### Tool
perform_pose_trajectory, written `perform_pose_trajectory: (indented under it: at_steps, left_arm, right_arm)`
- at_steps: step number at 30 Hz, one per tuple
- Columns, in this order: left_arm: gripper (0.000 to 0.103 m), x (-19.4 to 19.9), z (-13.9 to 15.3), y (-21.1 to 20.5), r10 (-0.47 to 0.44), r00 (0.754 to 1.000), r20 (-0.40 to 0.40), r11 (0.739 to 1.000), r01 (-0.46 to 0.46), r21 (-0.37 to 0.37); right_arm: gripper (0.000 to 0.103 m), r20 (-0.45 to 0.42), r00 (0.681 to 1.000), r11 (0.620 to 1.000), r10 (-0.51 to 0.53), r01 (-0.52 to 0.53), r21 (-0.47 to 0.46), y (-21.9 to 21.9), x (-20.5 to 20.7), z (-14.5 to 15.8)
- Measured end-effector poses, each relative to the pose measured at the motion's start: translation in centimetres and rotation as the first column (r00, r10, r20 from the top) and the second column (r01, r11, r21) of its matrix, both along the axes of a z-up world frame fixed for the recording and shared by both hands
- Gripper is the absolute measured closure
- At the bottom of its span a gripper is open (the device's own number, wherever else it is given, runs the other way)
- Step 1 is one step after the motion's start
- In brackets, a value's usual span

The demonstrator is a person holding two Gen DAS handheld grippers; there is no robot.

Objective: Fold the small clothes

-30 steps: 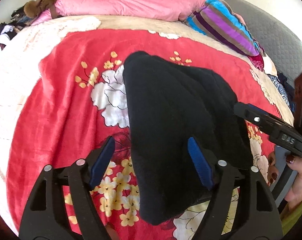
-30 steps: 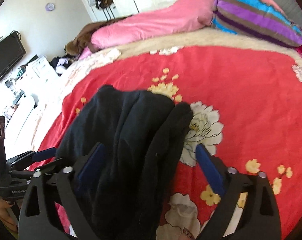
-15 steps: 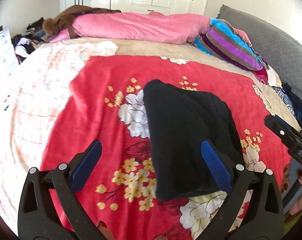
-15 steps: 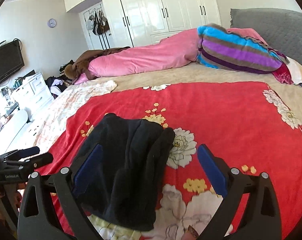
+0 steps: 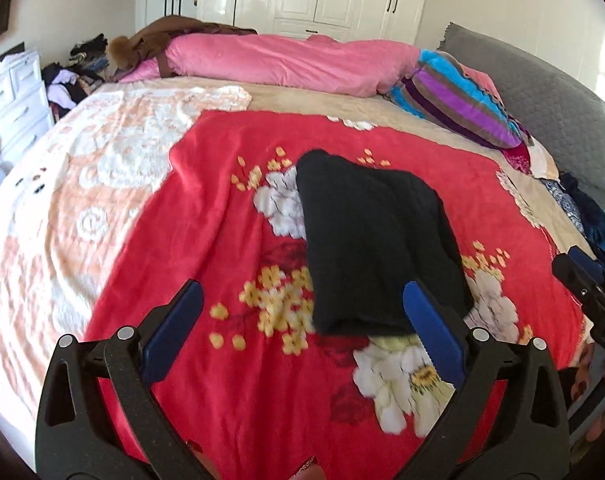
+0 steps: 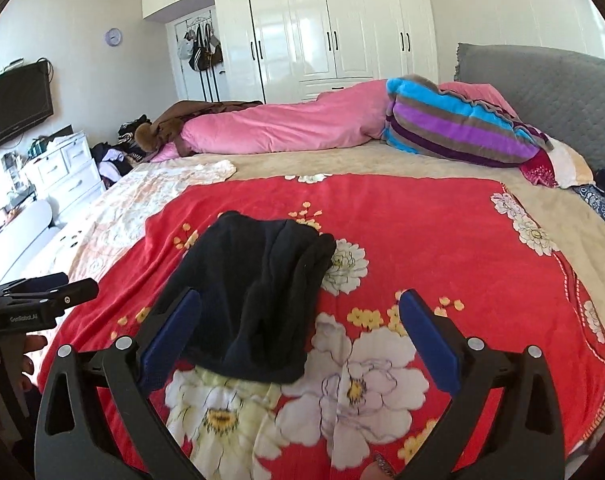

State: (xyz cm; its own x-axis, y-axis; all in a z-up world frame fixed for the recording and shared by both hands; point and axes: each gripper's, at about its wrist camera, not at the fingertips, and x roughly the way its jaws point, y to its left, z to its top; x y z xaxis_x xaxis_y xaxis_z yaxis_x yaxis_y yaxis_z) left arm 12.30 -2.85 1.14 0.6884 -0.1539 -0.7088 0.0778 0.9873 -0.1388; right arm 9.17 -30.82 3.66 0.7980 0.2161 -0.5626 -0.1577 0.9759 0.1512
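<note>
We see the folded black garment lying flat on the red floral blanket, near that blanket's middle. Our left gripper hangs above the blanket's near edge, jaws wide apart, nothing between the pads. Our right gripper likewise stands wide apart and empty, short of the garment. At the blanket's far side lie a pink quilt and a striped pillow.
</note>
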Motion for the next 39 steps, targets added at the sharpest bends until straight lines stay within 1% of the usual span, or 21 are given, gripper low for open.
perform_pose_trajectory:
  at_steps: [3,6,9,12,15,21,27,34,39]
  left_arm:
    - [0.009,-1.4,-0.4,-0.5,-0.004,1.000,-0.013,1.000,0.004,0.008]
    - [0.009,-2.5,-1.1,-0.7,-0.011,0.999,-0.033,1.000,0.012,0.017]
    - [0.009,-3.5,-2.1,-0.7,-0.011,0.998,-0.055,0.999,0.013,0.042]
    - [0.009,-4.5,-3.0,-0.7,-0.016,0.997,-0.082,0.999,0.020,0.049]
    - [0.009,-5.0,-3.5,-0.8,-0.027,0.994,-0.110,0.998,0.033,0.051]
    - [0.009,-5.7,-3.2,-0.8,-0.022,0.994,-0.107,0.999,0.026,0.043]
    - [0.009,-5.8,-3.1,-0.7,0.002,0.993,-0.117,0.999,0.003,0.045]
    - [0.009,-6.1,-2.8,-0.7,0.026,0.994,-0.106,0.997,-0.018,0.074]
    - [0.009,-6.1,-2.7,-0.7,0.026,0.994,-0.106,0.997,-0.018,0.076]
  right_arm:
    - [0.004,-0.047,0.999,1.000,-0.005,0.006,0.018,-0.1,-1.1,-0.5]
    - [0.004,-0.125,0.992,0.999,-0.033,0.033,-0.003,0.1,-2.0,-1.3]
    - [0.004,-0.195,0.980,0.999,-0.033,0.033,0.001,0.3,-2.9,-2.5]
    - [0.004,-0.238,0.971,0.999,-0.029,0.024,-0.024,1.0,-3.6,-3.6]
    - [0.004,-0.263,0.965,1.000,-0.019,0.013,-0.022,1.4,-4.0,-4.4]
    - [0.004,-0.256,0.966,0.999,-0.026,0.020,-0.026,1.5,-4.5,-4.3]
    - [0.004,-0.248,0.968,0.999,-0.026,0.020,-0.028,1.4,-4.8,-4.0]
    - [0.004,-0.246,0.969,0.999,-0.027,0.020,-0.029,1.4,-4.9,-3.9]
    - [0.004,-0.247,0.969,0.999,-0.028,0.022,-0.029,1.4,-4.9,-3.9]
